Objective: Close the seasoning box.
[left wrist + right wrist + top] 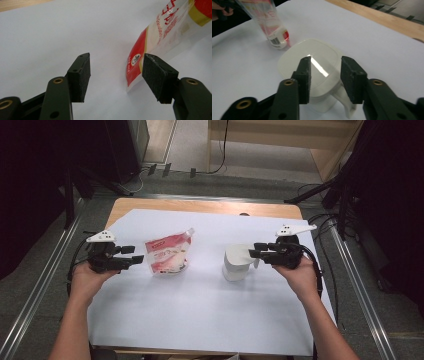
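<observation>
1. High view: left gripper (131,260) held low at the left edge of the white sheet (200,310), jaws apart, just beside the red-and-white pouch (168,253) standing near the sheet's middle. Right gripper (254,253) at the white lidded cup (237,262), jaws over its lid and handle side. Wooden table (210,206) edge beyond the sheet; cables and dark stands on the floor around.

2. Left gripper view: jaws released, nothing between the pads; pouch bottom corner (136,67) touching or just beside the right pad, printed lettering legible up close.

3. Right gripper view: jaws parted above the cup's glossy square lid (312,58), pads not pressing it; cup handle (348,106) below the right jaw. Pouch (273,30) farther off, clear base resting on the sheet.
</observation>
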